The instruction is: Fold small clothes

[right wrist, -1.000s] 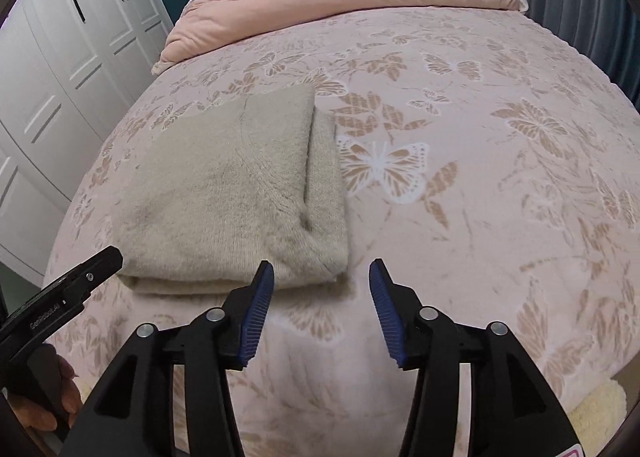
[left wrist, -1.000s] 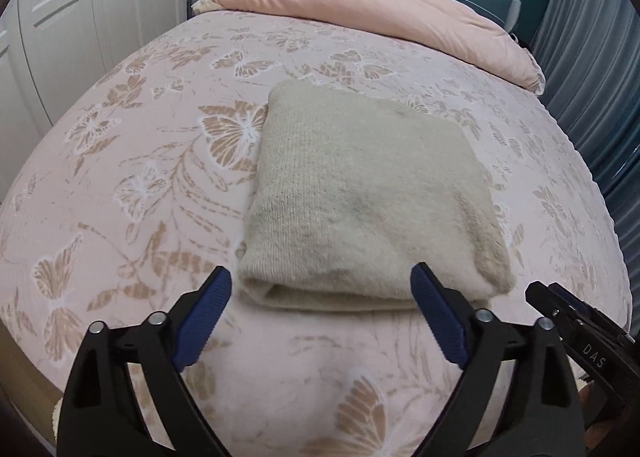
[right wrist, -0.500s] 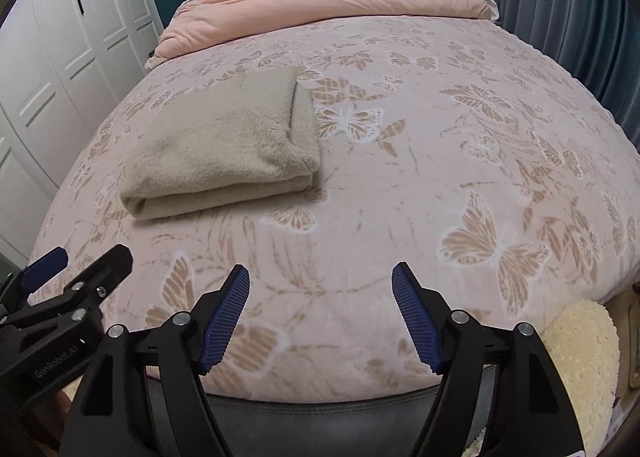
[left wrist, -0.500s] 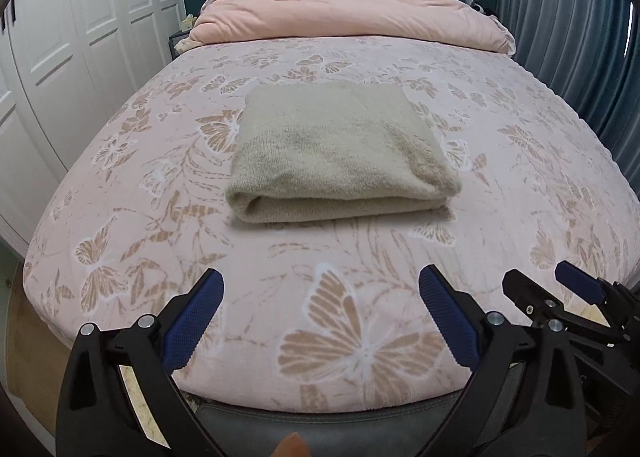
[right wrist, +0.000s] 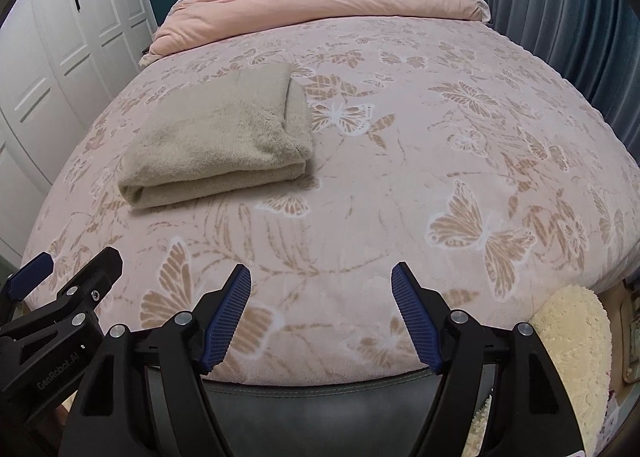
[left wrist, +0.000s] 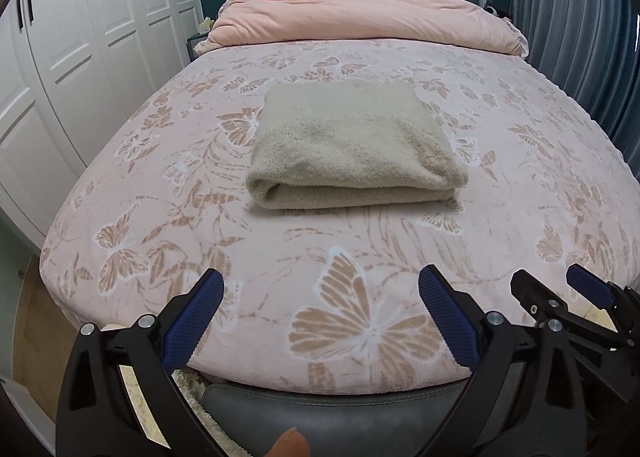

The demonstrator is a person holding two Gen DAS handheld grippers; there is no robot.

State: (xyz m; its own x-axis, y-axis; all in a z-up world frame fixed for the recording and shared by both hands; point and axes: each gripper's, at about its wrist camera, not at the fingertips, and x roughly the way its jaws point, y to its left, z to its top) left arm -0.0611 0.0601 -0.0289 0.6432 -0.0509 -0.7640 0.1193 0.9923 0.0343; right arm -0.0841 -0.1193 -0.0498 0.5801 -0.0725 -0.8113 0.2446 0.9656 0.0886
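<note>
I have pulled both tongs back past the bed's foot — left gripper (left wrist: 320,307) and right gripper (right wrist: 320,303) spread, holding nothing — beige knit (left wrist: 352,145) lies folded mid-bedspread (left wrist: 520,185), fold looks finished.

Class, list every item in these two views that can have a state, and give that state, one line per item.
beige garment: folded, lying flat on the bedspread, not held
left gripper: open, empty, at the foot of the bed
right gripper: open, empty, apart from the garment
pink duvet: bunched up at the headboard
wardrobe doors: closed
</note>
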